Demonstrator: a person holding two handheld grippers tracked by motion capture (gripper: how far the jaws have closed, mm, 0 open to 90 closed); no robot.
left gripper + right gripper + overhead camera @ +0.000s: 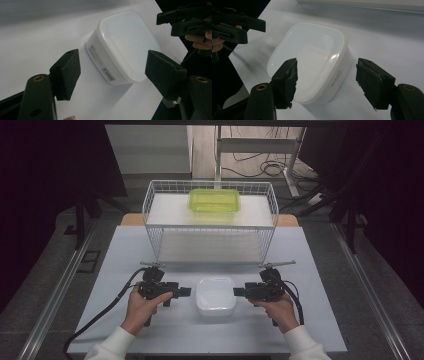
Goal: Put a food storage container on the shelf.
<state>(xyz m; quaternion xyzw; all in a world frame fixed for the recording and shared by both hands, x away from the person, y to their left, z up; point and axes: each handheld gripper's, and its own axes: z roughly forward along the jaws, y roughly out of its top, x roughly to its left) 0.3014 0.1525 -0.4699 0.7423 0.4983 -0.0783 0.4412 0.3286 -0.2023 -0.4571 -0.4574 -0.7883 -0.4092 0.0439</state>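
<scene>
A: Left of centre, what is shown, and of what material?

B: The left gripper [186, 292], matt black plastic, is held in a person's left hand [141, 307] over the pale grey, smooth tabletop [125, 250]. In the left gripper view its two blocky jaws stand released, wide apart, grasping nothing; their inner pads [67, 72] look like dull foam.

A: And the object between the two tools?

B: A white, translucent plastic box with rounded corners and a fitted lid [216, 295]. It rests flat on the tabletop near the front edge, just beside each gripper's tips and touched by neither. The lid is glossy and closed; the contents cannot be told. A printed label [101, 63] runs along one side wall.

A: To the right?

B: The right gripper [236, 292], of the same black plastic, is held in the person's right hand [279, 310]. Its jaws are likewise released and spread; one foam pad [288, 80] shows a ragged, worn edge.

A: What stands behind?

B: A white wire-mesh rack [210, 220] with two flat white shelves. On the upper shelf sits a yellow-green, transparent rectangular plastic container [214, 200], lid on; its contents cannot be told. The lower shelf carries nothing visible.
</scene>
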